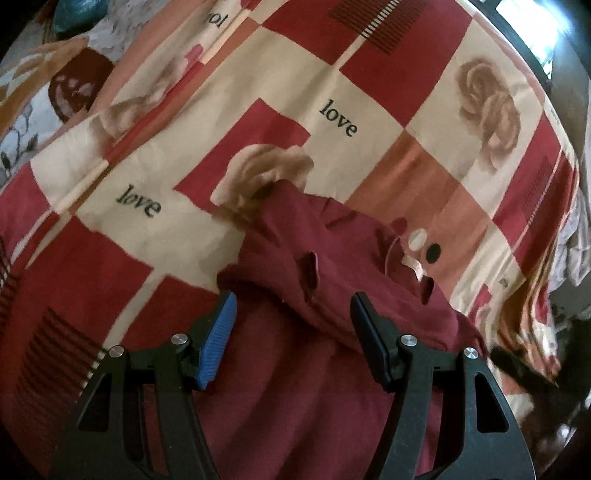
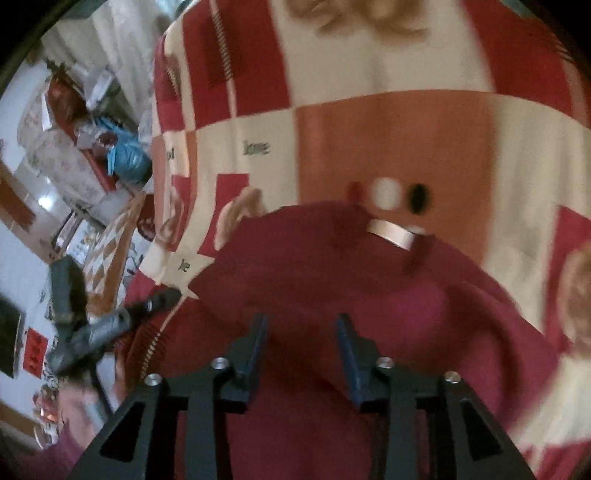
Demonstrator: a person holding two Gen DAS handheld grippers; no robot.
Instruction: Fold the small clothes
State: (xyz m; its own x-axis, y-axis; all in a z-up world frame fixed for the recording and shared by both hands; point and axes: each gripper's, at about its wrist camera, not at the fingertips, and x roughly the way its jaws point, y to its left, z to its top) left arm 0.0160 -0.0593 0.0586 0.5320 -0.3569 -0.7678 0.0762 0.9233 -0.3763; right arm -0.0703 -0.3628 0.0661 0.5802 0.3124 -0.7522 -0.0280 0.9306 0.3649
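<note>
left gripper point(image 1: 291, 317) — black angular frame, triangular cut-outs, silver round screws at the joints | one ribbed blue pad, one dark pad | right gripper point(image 2: 301, 332) — same black frame, silver screws, dark blue pads, blurred

Bedspread point(image 1: 369, 166) is a patchwork print, red, cream and salmon squares, tan roses, the word "love" dotted around, plus some striped dark-red blocks. Three little dots printed on it too: red, white, black point(image 1: 433, 252). Off the far left corner there's another quilt point(image 1: 33, 99) with orange triangles and a grey flower pattern, and something teal point(image 1: 74, 14) bunched up behind it. From the other camera you can see a blue plastic bag point(image 2: 127, 157) on the floor next to a floral-covered sofa point(image 2: 62, 162), all pretty blurry. Bright window point(image 1: 535, 26) top right.
</note>
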